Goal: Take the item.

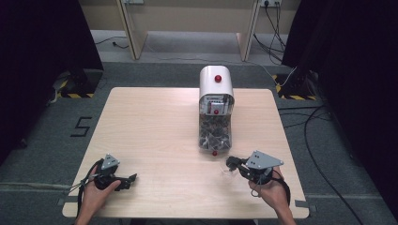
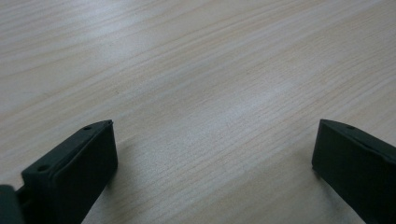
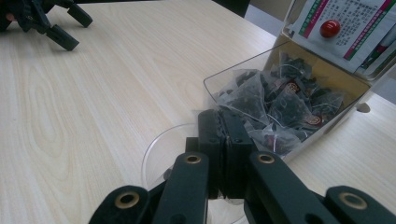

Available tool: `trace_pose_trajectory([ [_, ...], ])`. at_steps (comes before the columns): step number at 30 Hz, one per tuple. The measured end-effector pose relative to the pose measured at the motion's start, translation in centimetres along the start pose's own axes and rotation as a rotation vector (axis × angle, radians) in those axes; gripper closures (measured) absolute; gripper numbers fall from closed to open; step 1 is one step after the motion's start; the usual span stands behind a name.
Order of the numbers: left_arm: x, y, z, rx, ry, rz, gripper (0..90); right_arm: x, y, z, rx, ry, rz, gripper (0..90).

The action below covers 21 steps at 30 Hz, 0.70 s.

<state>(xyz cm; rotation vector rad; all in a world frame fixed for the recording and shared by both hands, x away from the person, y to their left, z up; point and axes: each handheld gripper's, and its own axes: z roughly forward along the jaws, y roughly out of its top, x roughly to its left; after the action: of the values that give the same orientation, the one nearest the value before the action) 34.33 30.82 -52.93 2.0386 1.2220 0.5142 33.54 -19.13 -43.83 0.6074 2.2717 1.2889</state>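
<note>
Right tongs [image 3: 225,122] are closed on the rim of a clear plastic cup [image 3: 161,149], just before the tea-bag dispenser [image 1: 215,110] on the bench [image 1: 155,136]. We judge it light, thin, easily crushed. Left tongs [image 2: 212,163] stand open, empty.

table: pale matt wood-grain top [image 1: 155,136] | cup under right jaws: clear glossy plastic [image 3: 161,149] | dispenser ahead: white glossy plastic [image 1: 216,84] | sachets: sheer mesh [image 3: 275,105]
</note>
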Motion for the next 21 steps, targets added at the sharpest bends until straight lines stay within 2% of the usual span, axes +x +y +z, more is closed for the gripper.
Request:
trace_pose_trajectory([
  [7, 0.0, 0.0, 0.0, 0.000, 0.000, 0.000, 0.0, -0.1, -0.1, 0.2, 0.003, 0.010, 0.016, 81.5],
  [11, 0.0, 0.0, 0.0, 0.000, 0.000, 0.000, 0.0, -0.1, 0.0, 0.0, -0.021, 0.005, 0.026, 76.4],
  [21, 0.0, 0.0, 0.0, 0.000, 0.000, 0.000, 0.0, -1.0, -0.1, -0.8, -0.035, -0.043, 0.067, 69.9],
])
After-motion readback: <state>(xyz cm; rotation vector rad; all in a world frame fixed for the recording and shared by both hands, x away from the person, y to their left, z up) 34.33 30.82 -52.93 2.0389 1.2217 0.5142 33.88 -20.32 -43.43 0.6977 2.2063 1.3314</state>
